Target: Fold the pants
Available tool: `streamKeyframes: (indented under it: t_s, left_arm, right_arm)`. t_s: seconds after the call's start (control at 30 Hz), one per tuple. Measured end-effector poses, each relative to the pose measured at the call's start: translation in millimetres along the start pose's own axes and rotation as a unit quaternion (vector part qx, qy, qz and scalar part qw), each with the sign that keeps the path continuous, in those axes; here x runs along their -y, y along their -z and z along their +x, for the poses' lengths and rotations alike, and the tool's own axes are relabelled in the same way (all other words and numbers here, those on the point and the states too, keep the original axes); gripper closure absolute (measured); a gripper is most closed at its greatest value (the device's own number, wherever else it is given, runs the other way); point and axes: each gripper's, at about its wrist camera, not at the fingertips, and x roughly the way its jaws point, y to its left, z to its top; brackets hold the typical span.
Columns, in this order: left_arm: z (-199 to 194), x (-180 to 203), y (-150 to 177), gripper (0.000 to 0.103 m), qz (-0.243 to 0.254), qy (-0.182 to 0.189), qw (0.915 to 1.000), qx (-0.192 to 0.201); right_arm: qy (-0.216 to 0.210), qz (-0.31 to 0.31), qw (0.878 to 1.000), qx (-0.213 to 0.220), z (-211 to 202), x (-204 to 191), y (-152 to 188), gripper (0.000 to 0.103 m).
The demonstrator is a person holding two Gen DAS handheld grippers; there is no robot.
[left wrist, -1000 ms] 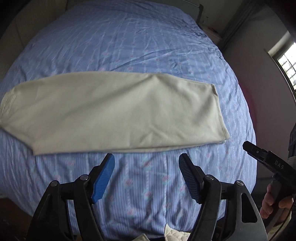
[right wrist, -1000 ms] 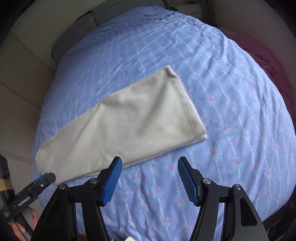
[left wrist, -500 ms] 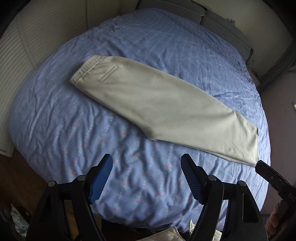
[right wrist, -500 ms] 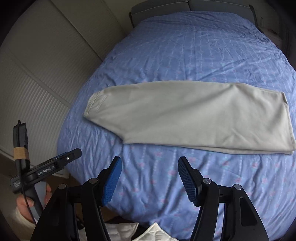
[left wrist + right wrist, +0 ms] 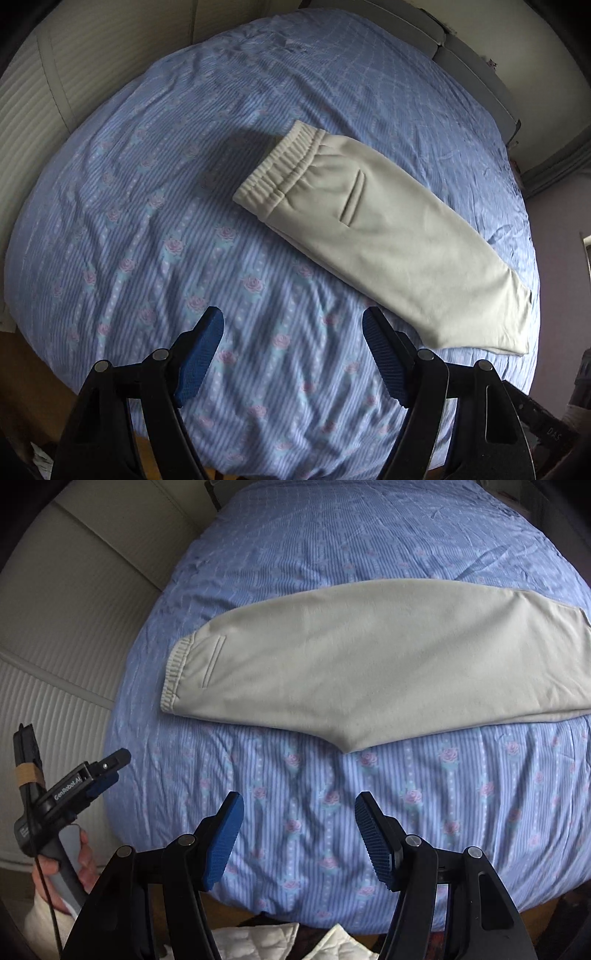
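Soft, dim daylight lit both views, with no glare. In the left wrist view a broad shadow darkened the bedspread (image 5: 155, 236) just left of the waistband of the pants (image 5: 388, 236). Motion blur smeared the floral stripes nearest the camera, while the pants (image 5: 369, 664) looked slightly soft. Fisheye distortion bulged the bed into a dome, and the corners beyond it fell to black.

beige pants (image 5: 369, 664) flat on bed (image 5: 369, 535); right tongs (image 5: 299, 812) empty, apart.
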Motion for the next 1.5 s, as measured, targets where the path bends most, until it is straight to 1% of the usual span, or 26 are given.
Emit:
streamKeyframes:
  t_s: [0.1, 0.17, 0.3, 0.4, 0.5, 0.53, 0.57, 0.6, 0.67, 0.7, 0.73, 0.8, 0.83, 0.87, 0.9, 0.93, 1.03, 1.07, 1.1, 1.17, 1.23, 1.27, 1.33, 1.37, 1.43, 1.5]
  left_arm:
    - [31, -21, -20, 0.026, -0.026, 0.014, 0.9995, -0.015]
    - [49, -30, -31, 0.026, -0.030, 0.021, 0.9991, -0.022]
    - [85, -45, -56, 0.026, -0.053, 0.033, 0.9974, -0.037]
    - [92, -52, -85, 0.026, -0.052, 0.042, 0.9976, -0.015]
    - [95, -46, -123, 0.027, -0.004, 0.093, 0.9955, 0.014]
    - [99, -42, -135, 0.030, 0.015, 0.109, 0.9938, 0.013]
    - [103, -38, -147, 0.037, 0.033, 0.119, 0.9923, 0.010]
    - [108, -32, -157, 0.042, 0.051, 0.126, 0.9907, 0.006]
    - [119, -22, -177, 0.053, 0.085, 0.133, 0.9875, -0.001]
    - [126, -17, -185, 0.055, 0.099, 0.134, 0.9860, -0.006]
    - [132, -13, -190, 0.056, 0.106, 0.136, 0.9850, -0.012]
    - [148, -11, -199, 0.065, 0.107, 0.139, 0.9839, -0.035]
    - [157, -10, -202, 0.080, 0.101, 0.145, 0.9827, -0.056]
    - [163, -10, -201, 0.088, 0.095, 0.158, 0.9800, -0.075]
    - [165, -11, -200, 0.088, 0.087, 0.169, 0.9777, -0.089]
    - [162, -11, -199, 0.090, 0.084, 0.186, 0.9746, -0.092]
    - [151, -17, -195, 0.092, 0.075, 0.253, 0.9595, -0.099]
    - [152, -20, -195, 0.092, 0.068, 0.263, 0.9566, -0.105]
    - [157, -20, -196, 0.090, 0.063, 0.263, 0.9563, -0.111]
    - [175, -18, -199, 0.084, 0.063, 0.230, 0.9632, -0.125]
    - [192, -12, -197, 0.084, 0.054, 0.211, 0.9654, -0.144]
    - [195, -9, -196, 0.090, 0.052, 0.197, 0.9685, -0.142]
    - [183, -2, -195, 0.094, 0.053, 0.178, 0.9752, -0.120]
    - [168, -2, -195, 0.094, 0.055, 0.183, 0.9767, -0.098]
    - [136, 1, -190, 0.094, 0.073, 0.192, 0.9769, -0.058]
    - [120, -6, -189, 0.094, 0.083, 0.202, 0.9747, -0.047]
  right_arm:
    - [0.027, 0.012, 1.000, -0.007, 26, -8, -10, 0.039]
    - [0.045, 0.036, 0.998, -0.023, 45, -6, -15, 0.039]
    - [0.054, 0.069, 0.994, -0.061, 85, -9, -27, 0.039]
    - [0.053, 0.061, 0.994, -0.077, 105, -26, -40, 0.039]
    - [0.033, 0.052, 0.995, -0.075, 115, -47, -57, 0.039]
    - [0.026, 0.046, 0.996, -0.070, 116, -54, -64, 0.039]
    - [0.023, 0.040, 0.997, -0.065, 120, -61, -71, 0.039]
    - [0.021, 0.034, 0.997, -0.061, 123, -67, -78, 0.039]
    - [0.018, 0.031, 0.998, -0.055, 128, -75, -92, 0.039]
    - [0.016, 0.033, 0.998, -0.053, 131, -78, -98, 0.039]
    - [0.013, 0.035, 0.998, -0.051, 132, -80, -104, 0.039]
    - [0.011, 0.036, 0.998, -0.044, 133, -84, -113, 0.039]
    - [0.014, 0.035, 0.998, -0.041, 134, -85, -117, 0.039]
    - [0.015, 0.034, 0.999, -0.039, 134, -86, -121, 0.039]
    - [0.016, 0.033, 0.999, -0.037, 133, -87, -123, 0.039]
    - [0.017, 0.033, 0.999, -0.038, 133, -87, -125, 0.039]
    - [0.010, 0.037, 0.998, -0.040, 131, -86, -126, 0.039]
    - [0.010, 0.037, 0.999, -0.039, 133, -88, -128, 0.039]
    - [0.011, 0.035, 0.999, -0.038, 132, -89, -127, 0.039]
    - [0.014, 0.031, 0.999, -0.038, 133, -91, -126, 0.039]
    - [0.015, 0.026, 0.999, -0.044, 137, -95, -127, 0.039]
    - [0.014, 0.025, 0.999, -0.046, 137, -97, -127, 0.039]
    - [0.011, 0.018, 0.999, -0.044, 137, -100, -127, 0.039]
    - [0.009, 0.012, 0.999, -0.042, 135, -103, -127, 0.039]
    - [0.002, -0.001, 0.999, -0.036, 130, -108, -128, 0.039]
    - [-0.008, -0.010, 1.000, -0.026, 122, -112, -127, 0.039]
